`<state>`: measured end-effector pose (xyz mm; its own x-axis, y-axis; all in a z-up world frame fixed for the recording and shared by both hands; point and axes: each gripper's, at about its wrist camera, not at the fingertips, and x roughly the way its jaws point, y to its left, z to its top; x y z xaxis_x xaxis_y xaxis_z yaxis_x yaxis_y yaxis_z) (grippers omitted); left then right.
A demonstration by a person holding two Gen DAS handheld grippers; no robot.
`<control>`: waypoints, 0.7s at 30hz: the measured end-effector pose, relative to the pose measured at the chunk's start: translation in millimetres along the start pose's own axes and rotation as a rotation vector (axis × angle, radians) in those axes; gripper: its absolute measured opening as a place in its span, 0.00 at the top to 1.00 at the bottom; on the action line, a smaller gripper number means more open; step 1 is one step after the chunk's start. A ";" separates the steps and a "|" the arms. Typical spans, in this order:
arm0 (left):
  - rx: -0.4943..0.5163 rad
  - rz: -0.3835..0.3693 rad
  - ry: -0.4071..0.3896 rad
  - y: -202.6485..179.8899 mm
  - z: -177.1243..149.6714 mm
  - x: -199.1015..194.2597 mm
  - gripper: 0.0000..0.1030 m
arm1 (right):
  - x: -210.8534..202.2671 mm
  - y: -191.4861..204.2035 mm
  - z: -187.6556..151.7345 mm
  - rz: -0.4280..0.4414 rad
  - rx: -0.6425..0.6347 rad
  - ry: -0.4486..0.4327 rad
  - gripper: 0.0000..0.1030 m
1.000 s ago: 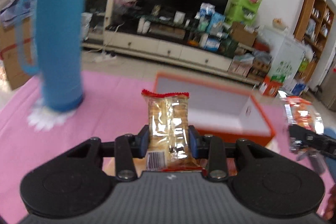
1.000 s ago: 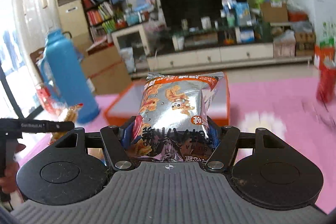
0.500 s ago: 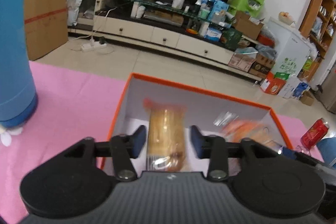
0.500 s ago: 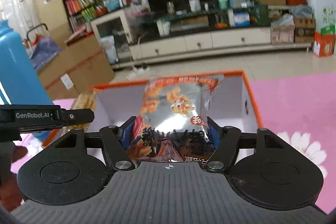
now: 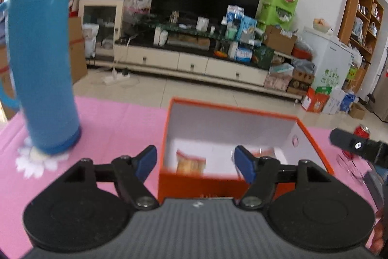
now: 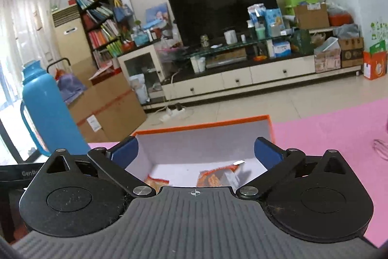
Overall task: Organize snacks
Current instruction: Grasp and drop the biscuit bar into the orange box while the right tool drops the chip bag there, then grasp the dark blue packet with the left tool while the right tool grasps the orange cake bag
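Gaping wide and empty, both grippers' jaws hung over the orange box [image 5: 242,111], two snack packets [image 6: 215,177] inside.

Bright daylight, strong fisheye bend, some motion blur.

Light came from the curtained window [image 6: 14,45] at the right wrist view's left edge, washing it pale. The left wrist view was smeared: the blue flask [image 5: 41,60] and the packet [image 5: 190,163] in the orange box [image 5: 206,182] looked soft, perhaps from motion. Corners darkened and walls bowed.
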<state>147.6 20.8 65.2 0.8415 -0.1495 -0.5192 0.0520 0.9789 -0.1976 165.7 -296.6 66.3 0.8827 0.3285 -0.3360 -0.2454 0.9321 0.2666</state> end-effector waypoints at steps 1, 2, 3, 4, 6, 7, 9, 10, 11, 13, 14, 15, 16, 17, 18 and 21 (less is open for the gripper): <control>-0.004 0.000 0.011 3.8 -9.2 -10.5 0.33 | -9.0 -1.4 -2.5 -0.006 -0.002 0.006 0.10; -0.005 0.005 0.015 8.1 -19.5 -21.5 0.33 | -19.7 -3.0 -7.3 -0.003 -0.007 0.017 0.10; -0.007 0.017 0.021 12.6 -31.7 -32.8 0.31 | -30.7 -4.7 -13.9 -0.001 -0.014 0.025 0.10; -0.013 0.034 0.032 16.8 -45.2 -43.6 0.31 | -45.7 -6.6 -24.8 -0.010 -0.019 0.031 0.10; -0.031 0.062 0.073 24.1 -77.1 -63.0 0.31 | -69.9 -14.8 -46.1 -0.035 -0.006 0.052 0.09; -0.047 0.067 0.102 27.0 -93.7 -71.5 0.31 | -81.0 -20.8 -57.2 -0.044 0.011 0.070 0.09; -0.069 0.062 0.166 27.8 -126.1 -85.0 0.31 | -103.0 -36.8 -79.3 -0.067 0.061 0.123 0.09; -0.072 0.065 0.188 26.3 -138.3 -88.8 0.31 | -114.7 -45.3 -88.9 -0.081 0.090 0.142 0.09; -0.060 0.070 0.218 21.0 -150.9 -90.7 0.31 | -125.0 -53.4 -97.3 -0.091 0.110 0.151 0.09; -0.022 0.082 0.259 7.5 -167.6 -91.5 0.31 | -138.5 -66.6 -109.8 -0.118 0.112 0.169 0.09; -0.004 0.088 0.266 1.2 -173.8 -93.1 0.31 | -142.7 -72.6 -113.7 -0.143 0.098 0.176 0.09; 0.003 0.092 0.266 -3.2 -177.7 -95.3 0.31 | -145.8 -76.4 -115.8 -0.168 0.083 0.178 0.09; 0.008 0.087 0.265 -8.1 -180.9 -97.3 0.31 | -149.7 -81.5 -117.0 -0.189 0.073 0.177 0.09; 0.012 0.084 0.265 -12.6 -184.0 -99.1 0.31 | -152.6 -86.6 -117.5 -0.203 0.073 0.178 0.09; 0.015 0.087 0.265 -15.5 -186.8 -101.1 0.31 | -154.3 -91.3 -117.3 -0.201 0.085 0.180 0.09; 0.032 0.092 0.270 -27.6 -186.6 -95.1 0.31 | -152.3 -96.7 -118.0 -0.175 0.130 0.193 0.09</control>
<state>-34.2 -18.0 -35.1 0.6702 -0.0876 -0.7370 0.0028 0.9933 -0.1155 7.7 -418.7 -14.9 0.8113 0.1990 -0.5497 -0.0314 0.9538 0.2989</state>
